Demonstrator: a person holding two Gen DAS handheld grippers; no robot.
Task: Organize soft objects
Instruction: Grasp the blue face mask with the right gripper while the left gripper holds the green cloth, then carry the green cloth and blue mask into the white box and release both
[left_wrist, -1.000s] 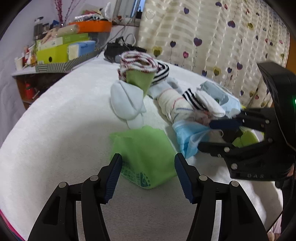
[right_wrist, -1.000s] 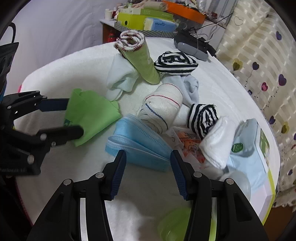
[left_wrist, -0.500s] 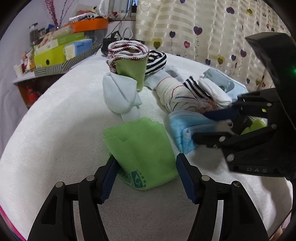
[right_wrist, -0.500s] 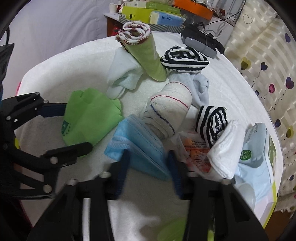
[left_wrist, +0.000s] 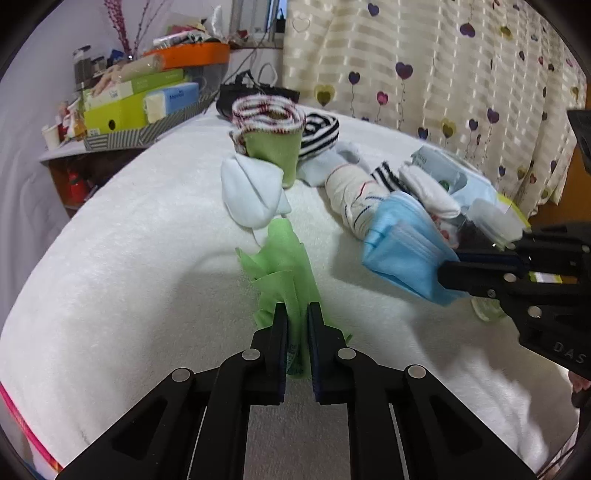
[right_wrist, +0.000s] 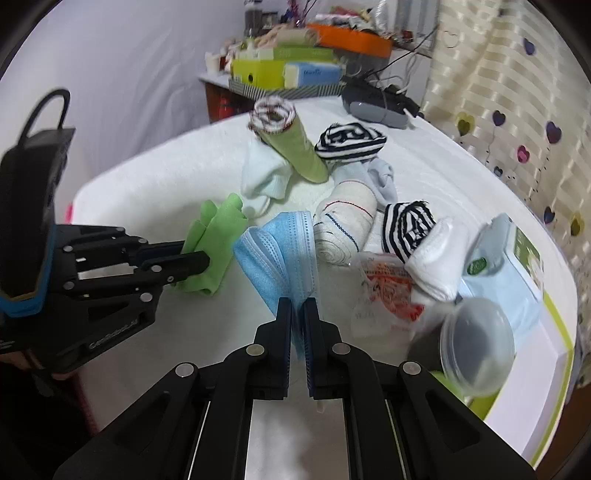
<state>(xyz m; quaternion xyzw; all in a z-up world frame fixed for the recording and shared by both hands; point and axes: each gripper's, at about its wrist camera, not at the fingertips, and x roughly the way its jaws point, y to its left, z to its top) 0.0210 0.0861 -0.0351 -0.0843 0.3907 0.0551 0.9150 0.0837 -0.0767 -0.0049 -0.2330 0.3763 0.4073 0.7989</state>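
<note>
Right wrist: "GeoRobotAI" on left gripper (right_wrist: 192, 258)

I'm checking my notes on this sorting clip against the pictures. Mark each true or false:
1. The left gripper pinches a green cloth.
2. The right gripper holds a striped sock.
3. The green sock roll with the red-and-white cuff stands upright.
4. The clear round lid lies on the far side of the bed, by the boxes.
1. True: the left gripper is closing on the green cloth, which bunches between its jaws.
2. False: the right gripper is shut on the blue face masks.
3. True: the green sock roll stands on end.
4. False: the clear round lid is near the right gripper, by the wipes pack.
</note>
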